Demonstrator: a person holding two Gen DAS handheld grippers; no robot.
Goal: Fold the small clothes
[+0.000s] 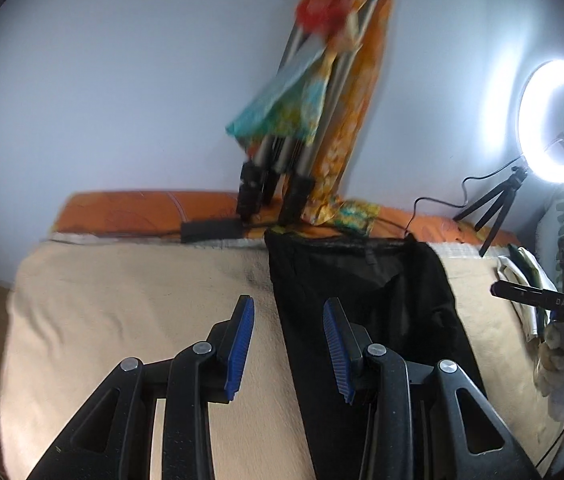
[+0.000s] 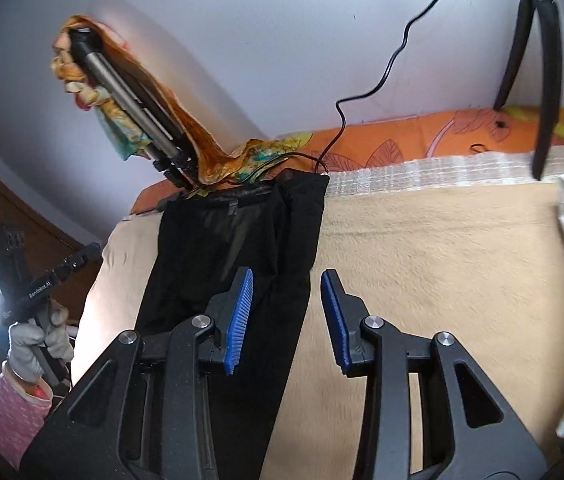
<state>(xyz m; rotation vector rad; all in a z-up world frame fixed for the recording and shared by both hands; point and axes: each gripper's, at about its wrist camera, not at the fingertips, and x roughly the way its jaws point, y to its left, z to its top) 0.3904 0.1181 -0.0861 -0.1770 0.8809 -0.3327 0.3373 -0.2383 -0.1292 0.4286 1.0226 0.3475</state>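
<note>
We see a pale wall (image 1: pixel 122 100) behind a bed with a beige blanket (image 1: pixel 142 300), orange sheet (image 2: pixel 402 140), and a glowing ring light (image 1: pixel 558 120)

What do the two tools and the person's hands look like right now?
Both the left tool and right tool are black linkage frames with silver pivot pins and ribbed blue pads. White lettering marks the bodies. The hands wear grey gloves; a pink dotted sleeve shows on the left.

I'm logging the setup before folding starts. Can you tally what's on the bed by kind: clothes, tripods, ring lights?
Black garments: 1, the black trousers lying lengthwise on the beige blanket
Tripods: 2, the cloth-draped tripod and the small black tripod
Ring lights: 1, the ring light
Total: 4
</note>
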